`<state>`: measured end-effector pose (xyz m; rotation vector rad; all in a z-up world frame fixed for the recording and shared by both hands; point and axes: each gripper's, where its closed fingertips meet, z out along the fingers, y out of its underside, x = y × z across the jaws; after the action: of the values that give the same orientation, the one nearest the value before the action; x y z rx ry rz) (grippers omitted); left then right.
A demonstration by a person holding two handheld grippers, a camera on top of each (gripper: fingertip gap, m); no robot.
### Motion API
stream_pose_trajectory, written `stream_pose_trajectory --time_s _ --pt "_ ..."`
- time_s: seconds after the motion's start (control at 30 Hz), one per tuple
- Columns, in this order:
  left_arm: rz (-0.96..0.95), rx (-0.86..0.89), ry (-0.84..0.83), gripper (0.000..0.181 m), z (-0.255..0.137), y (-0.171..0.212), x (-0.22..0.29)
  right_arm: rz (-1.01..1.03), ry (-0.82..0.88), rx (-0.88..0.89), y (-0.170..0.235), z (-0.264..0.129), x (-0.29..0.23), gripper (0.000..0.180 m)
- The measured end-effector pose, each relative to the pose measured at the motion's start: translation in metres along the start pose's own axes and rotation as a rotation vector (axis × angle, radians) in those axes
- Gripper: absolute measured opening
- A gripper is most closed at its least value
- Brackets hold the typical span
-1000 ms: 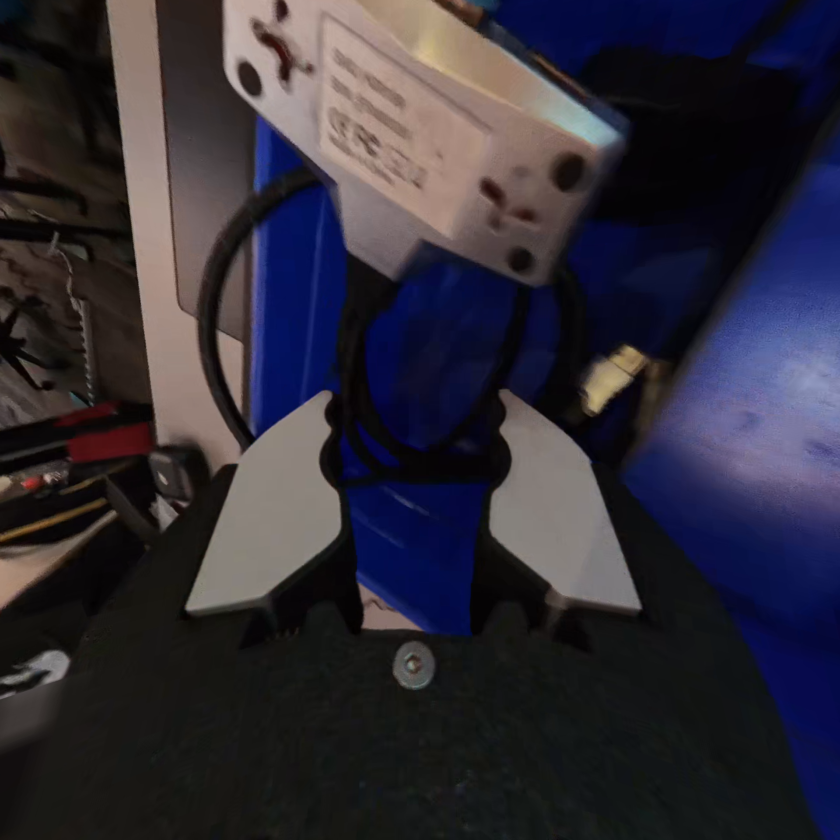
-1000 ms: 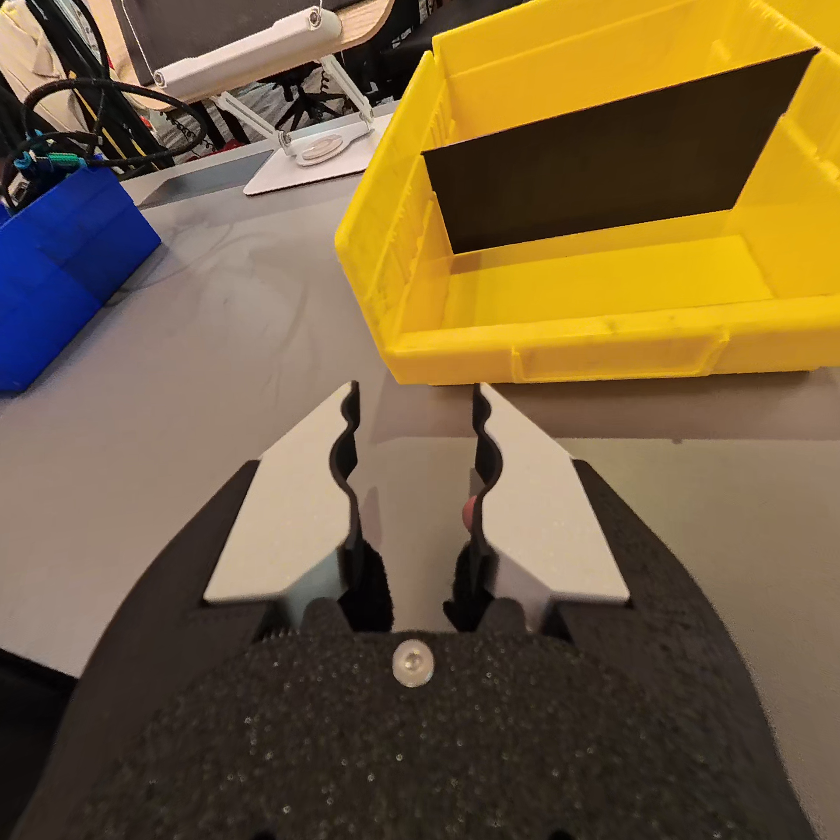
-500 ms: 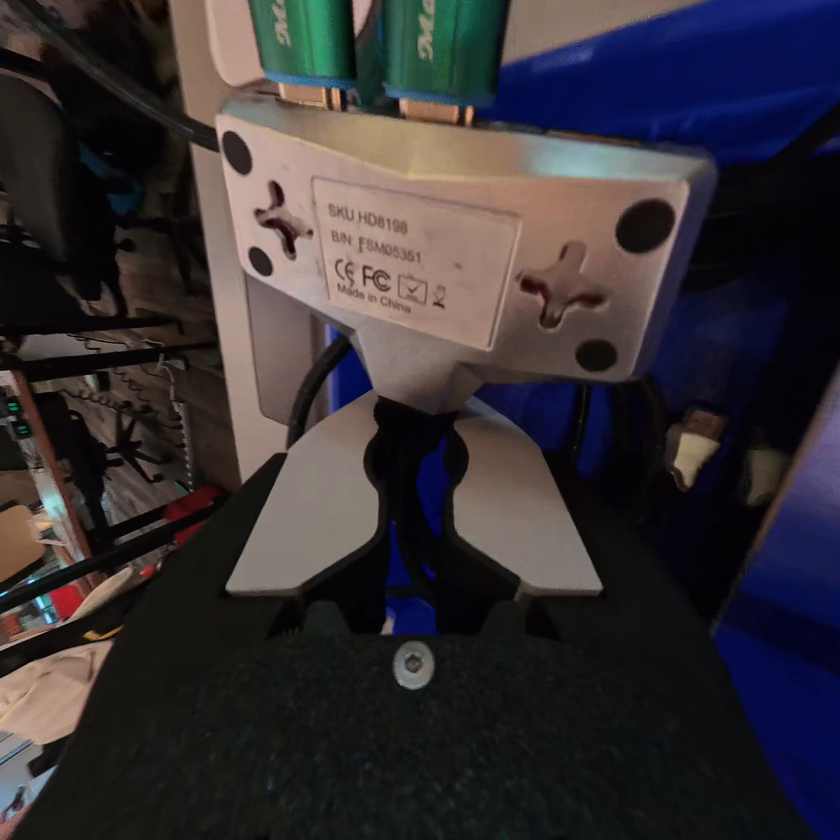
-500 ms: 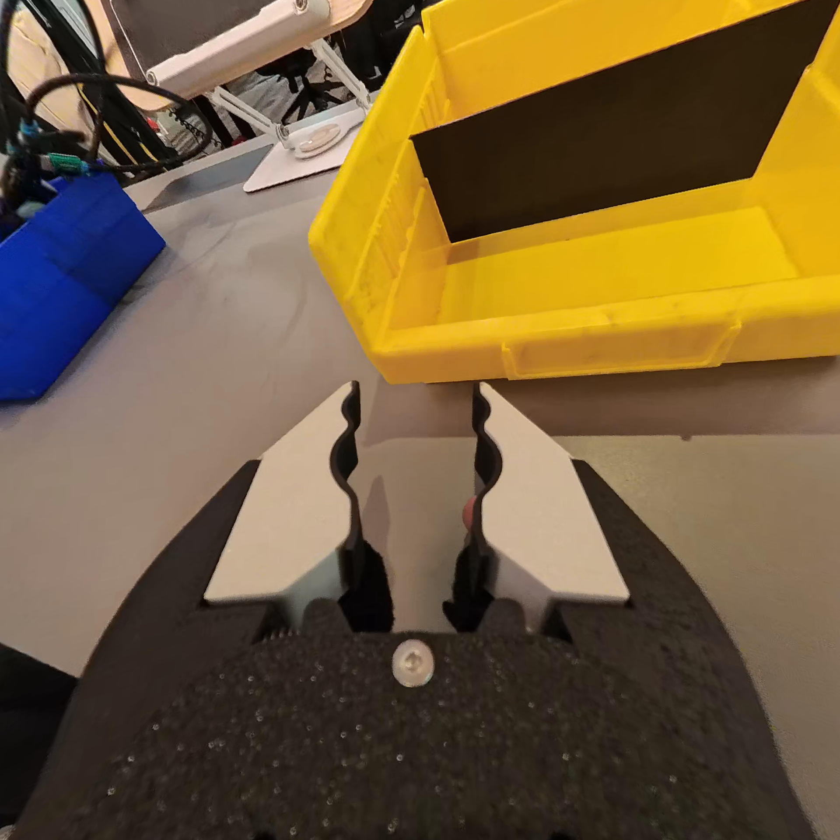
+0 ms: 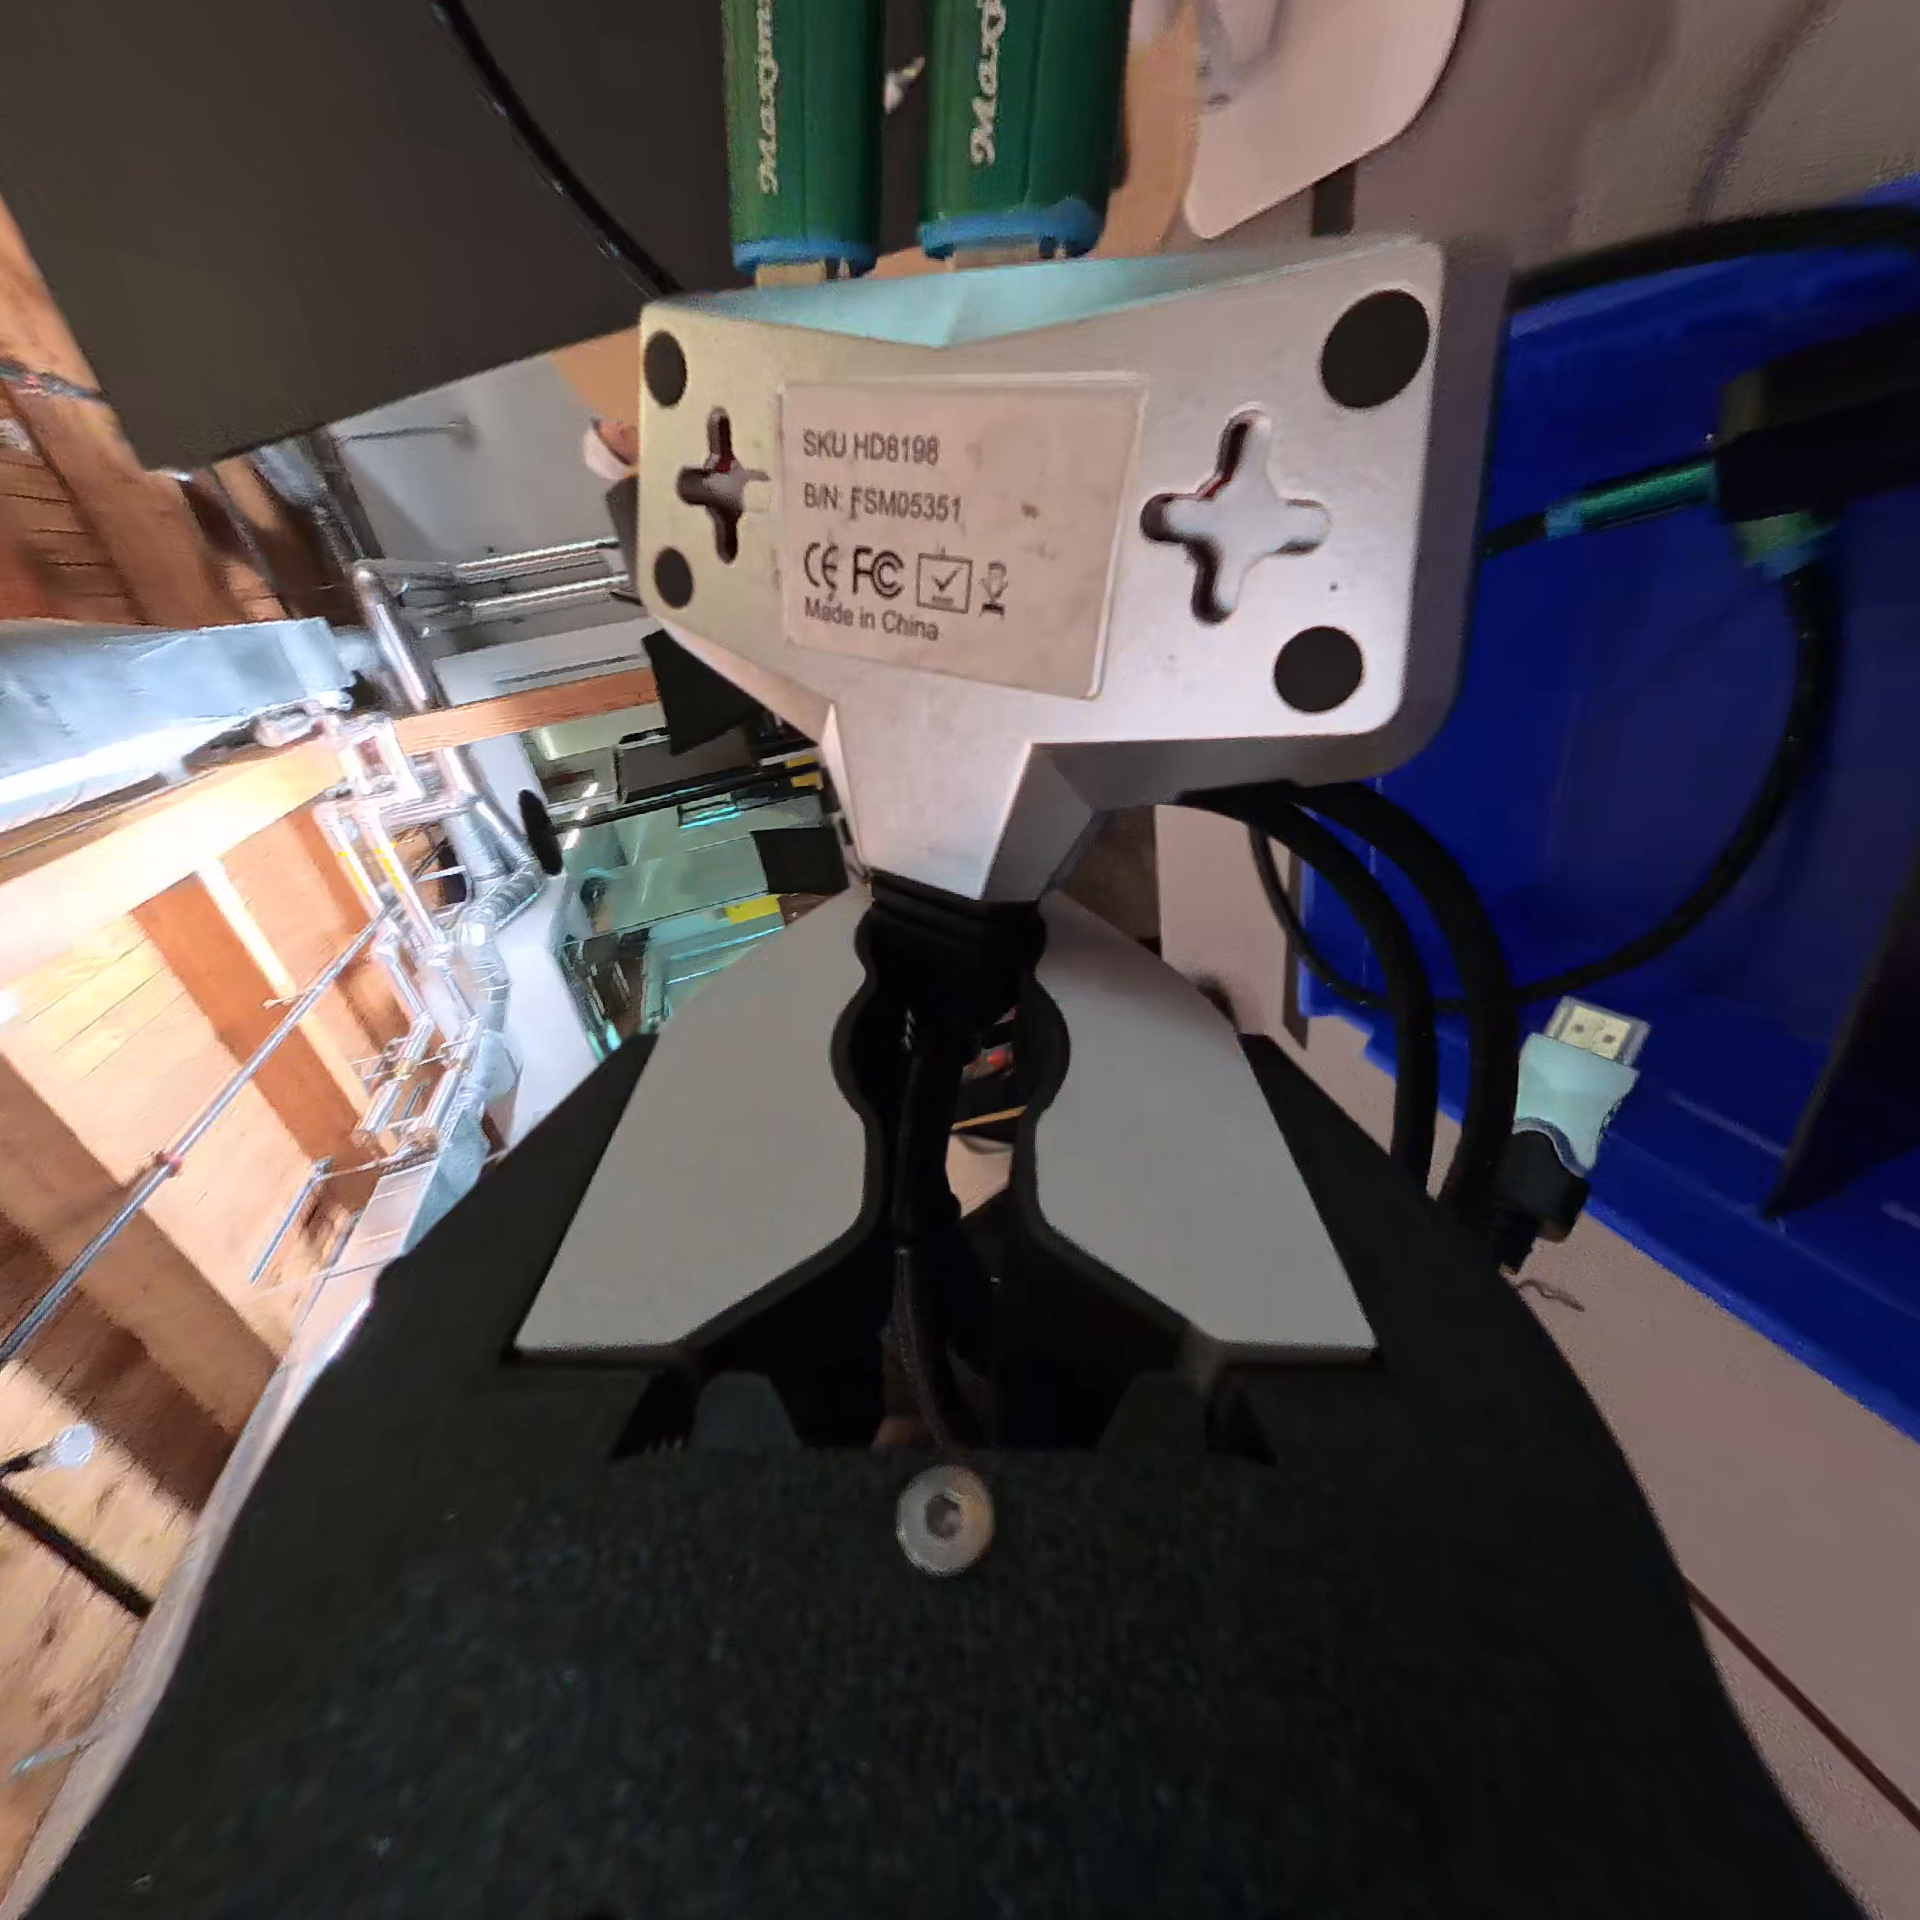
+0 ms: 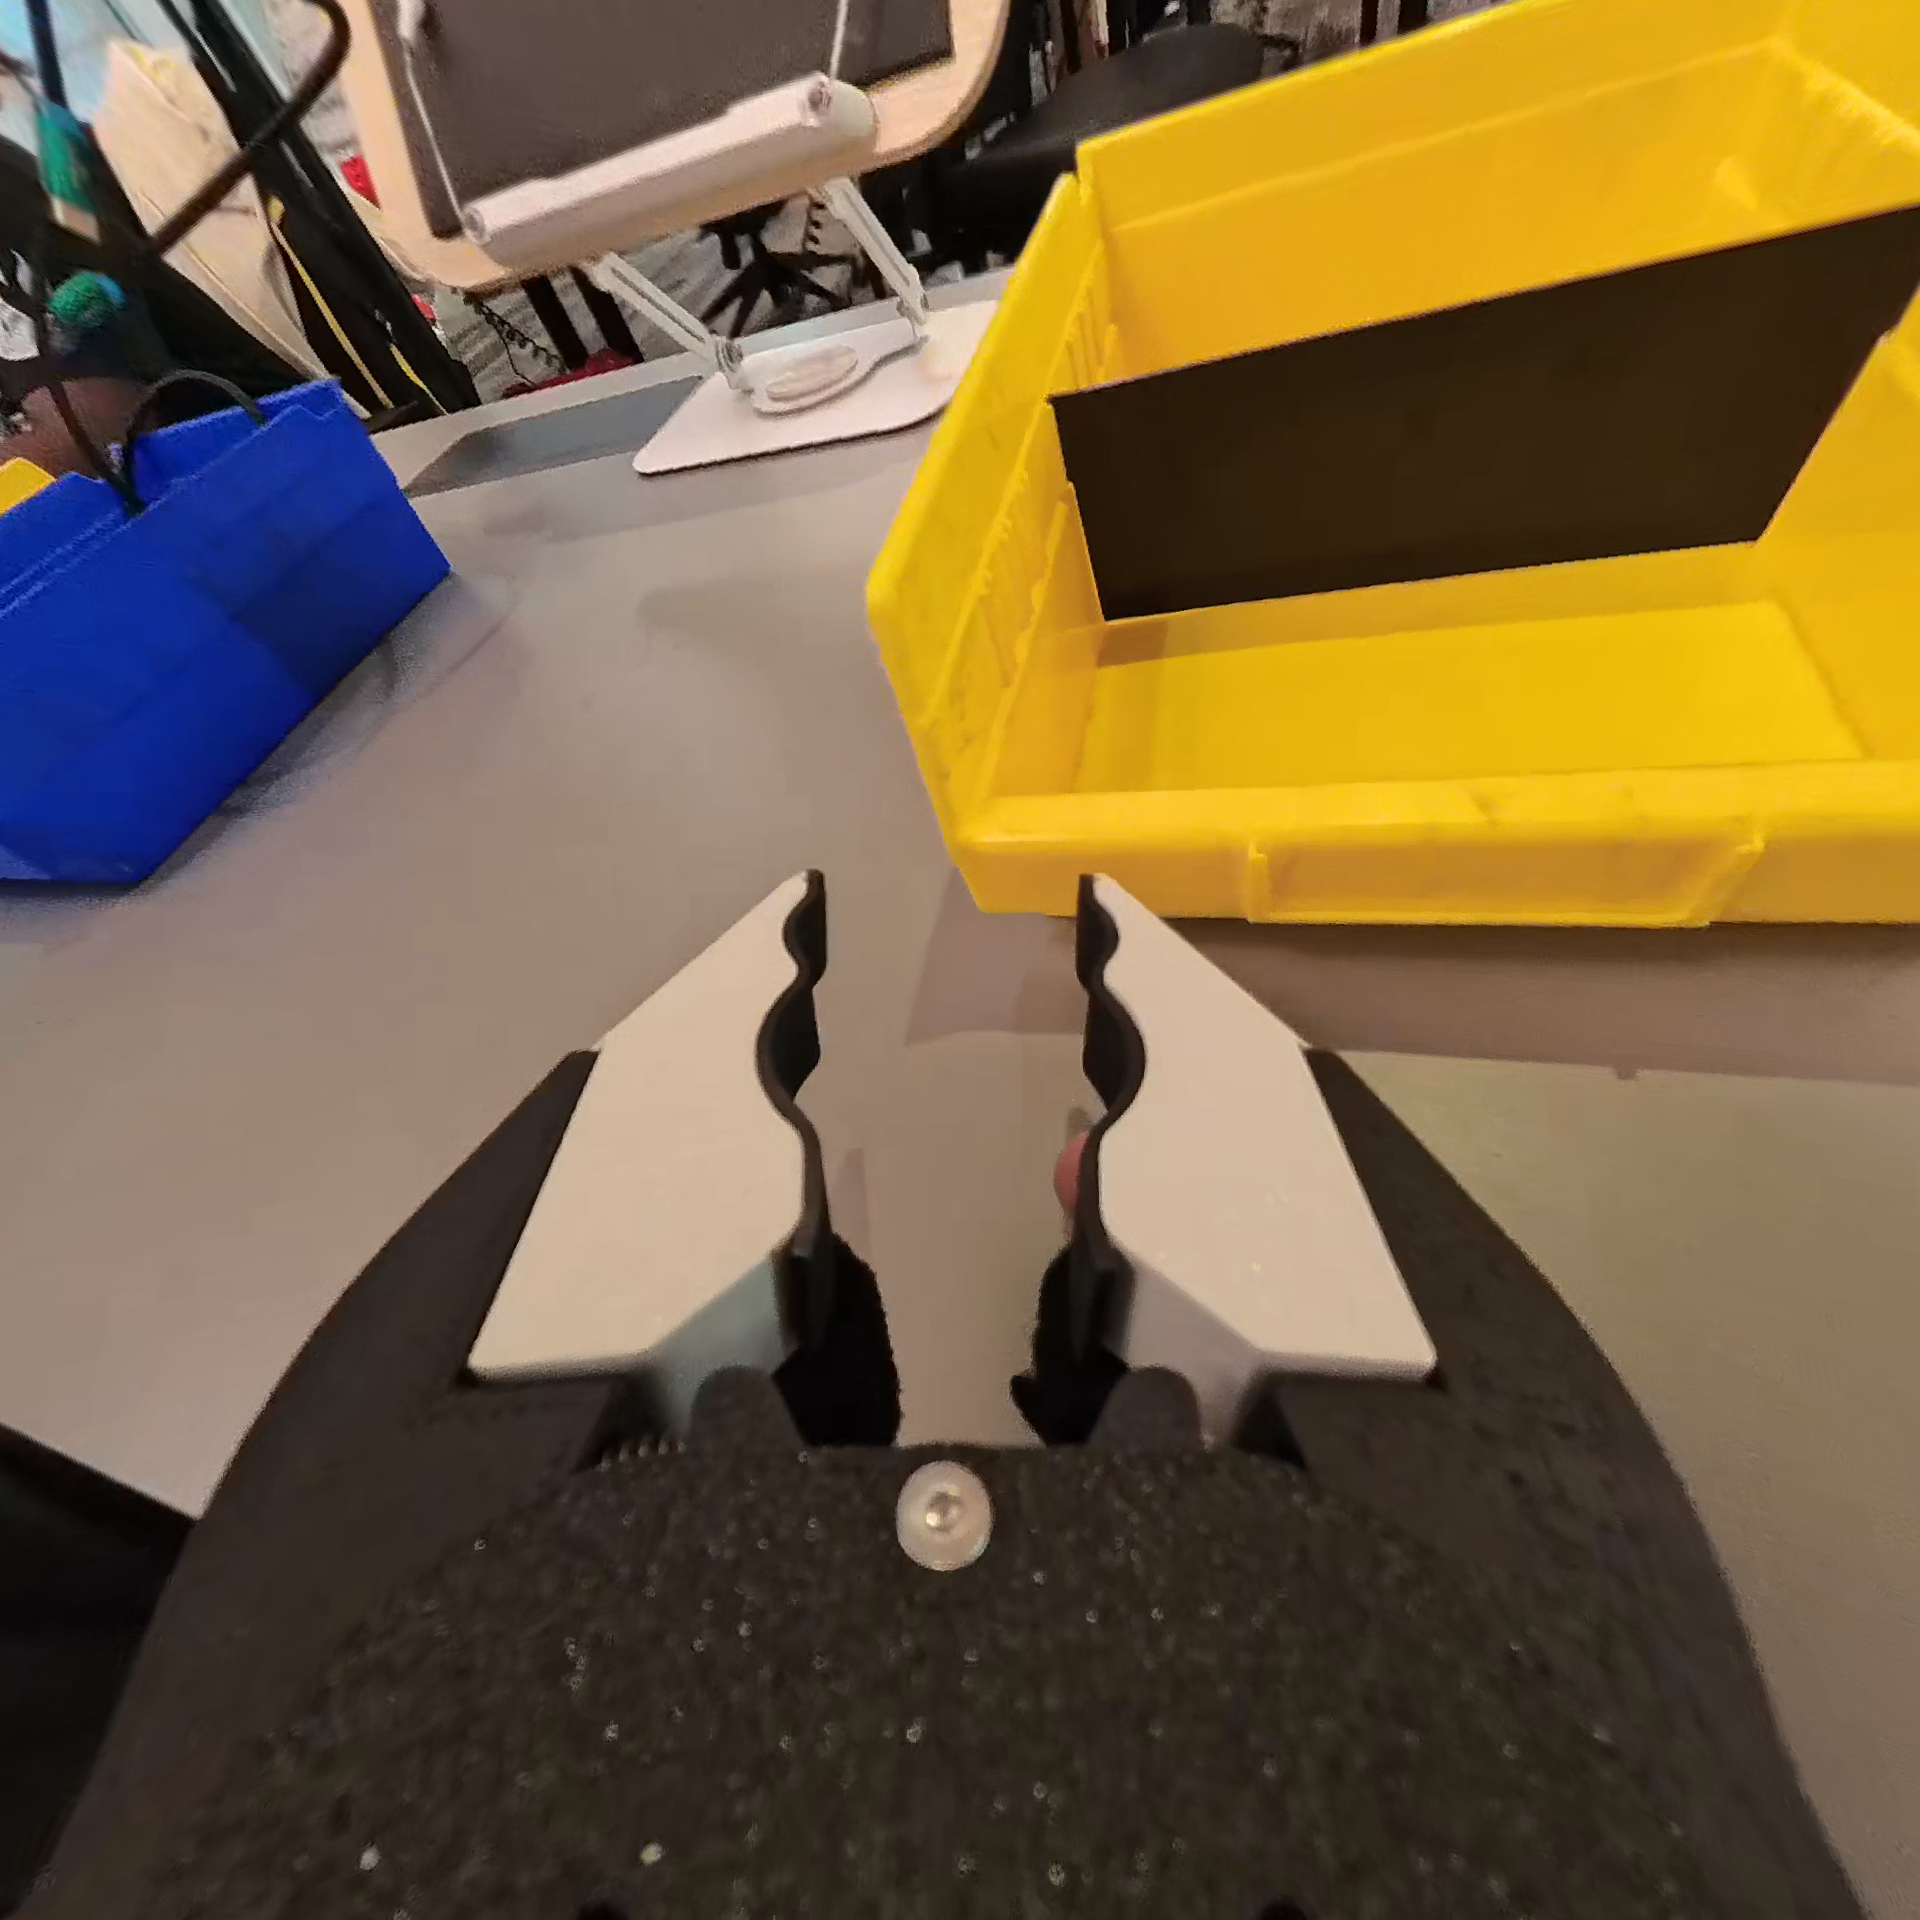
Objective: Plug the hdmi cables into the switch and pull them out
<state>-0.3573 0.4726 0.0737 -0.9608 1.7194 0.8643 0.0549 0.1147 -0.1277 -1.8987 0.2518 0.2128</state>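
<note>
Left wrist view: we see the left gripper (image 5: 951,951) closed down on the black strain-relief collar and braided pigtail cable (image 5: 920,1132) at the narrow end of the silver metal T-shaped HDMI switch (image 5: 1039,540). The switch is lifted clear, its underside toward the camera, showing a pale label (image 5: 951,525), four black round feet and two cross-shaped mounting slots. Two green-sleeved HDMI plugs (image 5: 914,125) sit side by side in the ports on the wide far edge of the switch. To the right, black cables (image 5: 1455,997) loop down in front of a blue plastic bin (image 5: 1662,831), and a loose HDMI connector with a pale grey shell (image 5: 1574,1091) hangs just beside that bin. The background is tilted and partly blurred.

Right wrist view: the right gripper (image 6: 951,904) hovers over the grey surface (image 6: 623,779) with its jaws parted and nothing between them. A yellow plastic bin (image 6: 1351,852) with a black divider panel (image 6: 1455,436) stands just ahead to the right. The blue plastic bin (image 6: 187,644) stands well apart on the left, with a black cable (image 6: 197,390) arching over its rim. A white hinged stand (image 6: 790,384) rests farther back.
</note>
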Motion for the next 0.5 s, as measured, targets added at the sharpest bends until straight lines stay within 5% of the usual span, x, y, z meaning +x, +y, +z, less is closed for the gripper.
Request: stream_pose_trajectory --time_s 0.23,0.37,0.5 --pt "-0.049 -0.084 -0.221 0.021 -0.045 0.018 -0.057 -0.042 -0.053 0.056 -0.009 -0.008 -0.024 0.05" --pt "-0.178 -0.133 -0.363 0.021 -0.066 0.045 -0.095 -0.075 -0.123 -0.075 0.014 -0.003 -0.044 0.052" --pt "-0.232 -0.213 -0.563 0.02 -0.101 0.059 -0.138 -0.078 -0.367 -0.271 0.041 -0.004 -0.09 0.043"
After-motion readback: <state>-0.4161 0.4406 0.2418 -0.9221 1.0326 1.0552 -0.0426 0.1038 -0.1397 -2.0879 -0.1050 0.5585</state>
